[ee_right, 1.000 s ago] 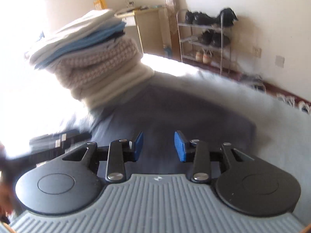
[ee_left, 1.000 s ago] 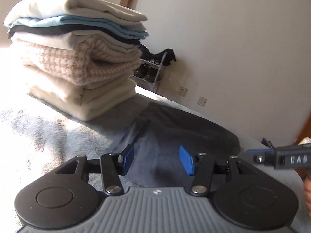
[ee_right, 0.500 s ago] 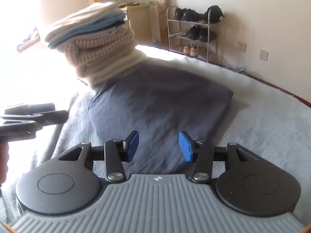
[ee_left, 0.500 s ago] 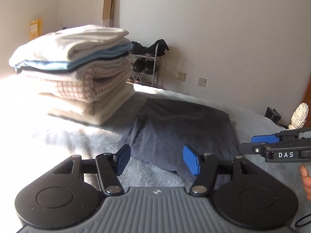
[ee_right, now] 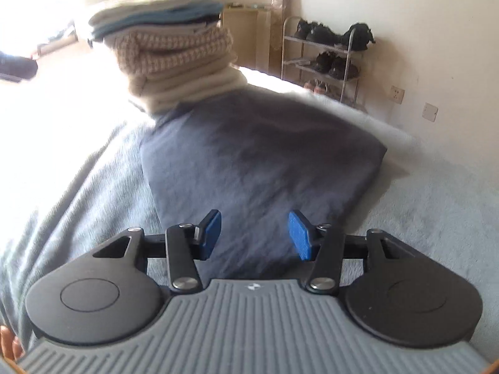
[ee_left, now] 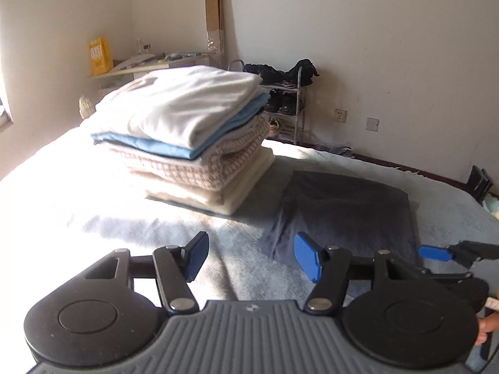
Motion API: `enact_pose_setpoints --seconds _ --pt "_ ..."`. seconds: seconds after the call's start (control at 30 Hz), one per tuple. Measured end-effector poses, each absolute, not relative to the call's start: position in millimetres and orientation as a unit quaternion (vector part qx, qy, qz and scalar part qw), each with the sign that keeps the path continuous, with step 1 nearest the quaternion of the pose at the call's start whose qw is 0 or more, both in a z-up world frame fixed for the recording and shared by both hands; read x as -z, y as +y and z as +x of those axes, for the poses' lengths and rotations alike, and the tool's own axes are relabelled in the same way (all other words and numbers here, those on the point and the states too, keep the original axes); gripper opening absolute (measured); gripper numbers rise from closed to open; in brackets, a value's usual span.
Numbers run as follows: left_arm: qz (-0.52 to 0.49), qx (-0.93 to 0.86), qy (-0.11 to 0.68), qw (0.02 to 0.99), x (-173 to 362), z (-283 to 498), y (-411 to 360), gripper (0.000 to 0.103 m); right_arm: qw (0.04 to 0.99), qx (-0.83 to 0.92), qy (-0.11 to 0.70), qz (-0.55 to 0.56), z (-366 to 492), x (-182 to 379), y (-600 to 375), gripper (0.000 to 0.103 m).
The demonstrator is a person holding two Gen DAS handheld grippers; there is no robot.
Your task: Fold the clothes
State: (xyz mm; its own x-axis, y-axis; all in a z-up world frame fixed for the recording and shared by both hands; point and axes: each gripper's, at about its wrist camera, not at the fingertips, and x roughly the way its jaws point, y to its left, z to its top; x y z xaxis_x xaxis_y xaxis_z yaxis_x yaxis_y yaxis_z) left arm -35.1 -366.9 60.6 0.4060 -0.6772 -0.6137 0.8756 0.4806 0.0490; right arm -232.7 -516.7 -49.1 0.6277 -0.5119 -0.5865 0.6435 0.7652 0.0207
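Note:
A folded dark navy garment (ee_left: 346, 208) lies flat on the grey-blue bed cover (ee_left: 237, 249); in the right wrist view the garment (ee_right: 255, 162) fills the middle. A stack of folded clothes (ee_left: 187, 131), white on top, then blue, checked and cream, stands left of it, also in the right wrist view (ee_right: 174, 59). My left gripper (ee_left: 252, 260) is open and empty, above the bed just short of the garment's near left corner. My right gripper (ee_right: 254, 233) is open and empty over the garment's near edge; its blue fingertip (ee_left: 435, 253) shows at right in the left wrist view.
A metal shoe rack (ee_right: 324, 59) with dark shoes stands against the far wall. A desk with a yellow box (ee_left: 100, 53) is at the back left. Wall sockets (ee_left: 340, 115) are low on the wall. Strong sunlight washes out the bed's left side.
Both grippers have pulled back and risen from the dark garment. The left view has swung left, so the stack sits more central and the garment is farther away.

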Motion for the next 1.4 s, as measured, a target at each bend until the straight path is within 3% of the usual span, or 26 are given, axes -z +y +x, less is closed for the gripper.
enact_pose_setpoints --seconds 0.13,0.3,0.57,0.67,0.83,1.07,1.23,1.4 --pt "0.168 0.48 0.272 0.817 -84 -21 -364 0.067 0.904 0.308 0.27 0.122 -217 22 -526 0.049" --pt "0.191 0.521 0.264 0.789 -75 -24 -353 0.069 0.913 0.274 0.282 0.111 -175 -3 -539 0.049" --pt "0.291 0.612 0.266 0.685 -32 -14 -441 0.068 0.87 0.246 0.418 0.085 -117 21 -564 0.049" --pt "0.34 0.641 0.252 0.64 -25 -1 -466 0.068 0.86 0.253 0.434 0.087 -97 31 -578 0.048" --pt "0.331 0.655 0.259 0.628 -34 50 -465 0.066 0.872 0.282 0.377 0.131 -91 7 -584 0.048" --pt "0.261 0.608 0.287 0.693 -121 84 -408 0.068 0.885 0.311 0.278 0.206 -87 -39 -586 0.048" --pt "0.263 0.569 0.291 0.723 -118 35 -354 0.073 0.898 0.316 0.202 0.231 -108 -54 -557 0.049" --pt "0.247 0.566 0.312 0.722 -90 -51 -300 0.071 0.887 0.344 0.187 0.245 -218 -2 -472 0.051"
